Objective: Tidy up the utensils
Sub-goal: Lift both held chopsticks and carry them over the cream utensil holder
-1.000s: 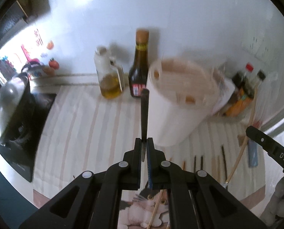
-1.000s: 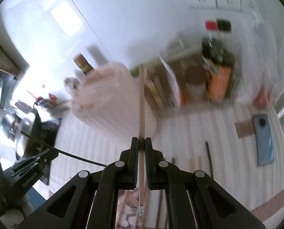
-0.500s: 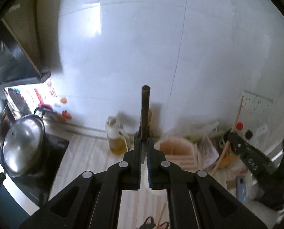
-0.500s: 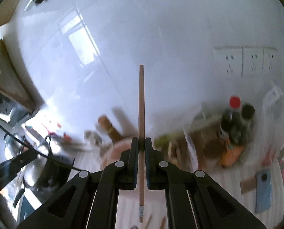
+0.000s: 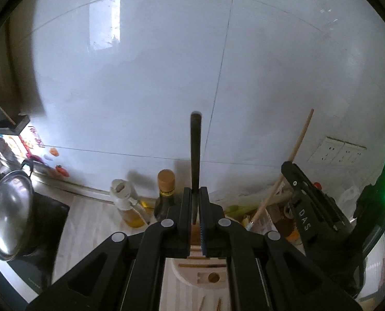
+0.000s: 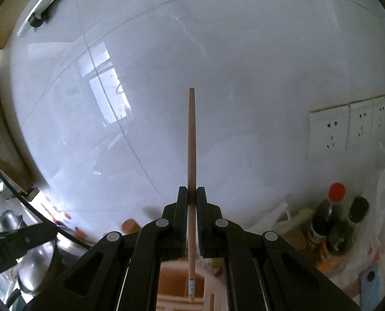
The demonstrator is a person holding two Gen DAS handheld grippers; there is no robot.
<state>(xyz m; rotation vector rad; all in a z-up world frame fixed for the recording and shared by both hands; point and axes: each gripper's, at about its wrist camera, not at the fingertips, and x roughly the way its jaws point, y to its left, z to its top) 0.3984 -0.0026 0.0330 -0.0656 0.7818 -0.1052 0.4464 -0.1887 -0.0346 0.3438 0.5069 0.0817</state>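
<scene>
A white tiled wall [image 5: 166, 77] fills most of both views, with a row of white power sockets [image 6: 348, 127] at the right. Below it, on the striped counter [image 5: 88, 212], stand a steel pot [image 5: 8, 217], a jug of yellow oil [image 5: 130, 204] and a dark sauce bottle with a cork-coloured cap [image 5: 165, 194].

The pale wooden utensil holder [image 5: 205, 272] sits directly under both tools, its top cut with slots and a round hole.

The left gripper [image 5: 195, 207] is pressed together on a dark chopstick [image 5: 195, 155], which stands upright above the holder. The right gripper [image 6: 191, 207] pinches a light wooden chopstick [image 6: 191, 142]; its lower end, ringed by a small white label too small to read, hangs over the holder's opening. From the left camera, the right tool's black body shows the letters "DAS" [image 5: 305, 219].

Red-capped and black-capped bottles [image 6: 332, 215] cluster at the right, near a blue phone [image 6: 368, 282].
</scene>
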